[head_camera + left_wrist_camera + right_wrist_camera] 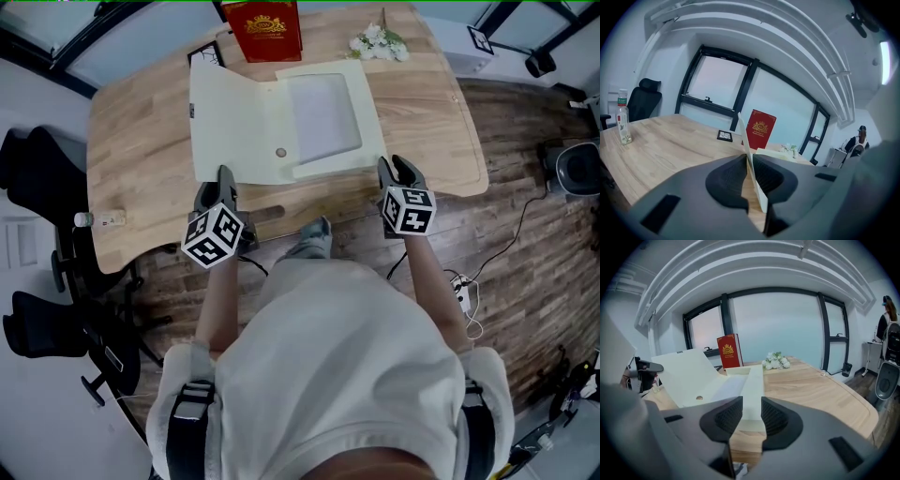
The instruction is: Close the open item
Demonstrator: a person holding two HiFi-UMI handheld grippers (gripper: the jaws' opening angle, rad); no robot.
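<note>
1. Left hand-held gripper: pinched shut on the near edge of the lid flap, which is tilted up.
2. Right hand-held gripper: jaws apart at the tray's right wall, gripping nothing.
3. Cream box: lying open mid-counter, before a red book.
4. Handling, likely: light, stiff card that creases easily; best held by the flap's free edge.

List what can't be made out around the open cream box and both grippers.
- Head view: the bodies of the left gripper and right gripper cover their own jaws, hiding contact with the open cream cardboard box.
- Left gripper view: the raised cream lid and the gripper's body hide the box's inside.
- Every view: gold print on the upright red box is too small to read.
- Left gripper view: the clear plastic bottle has a label too small to read.
</note>
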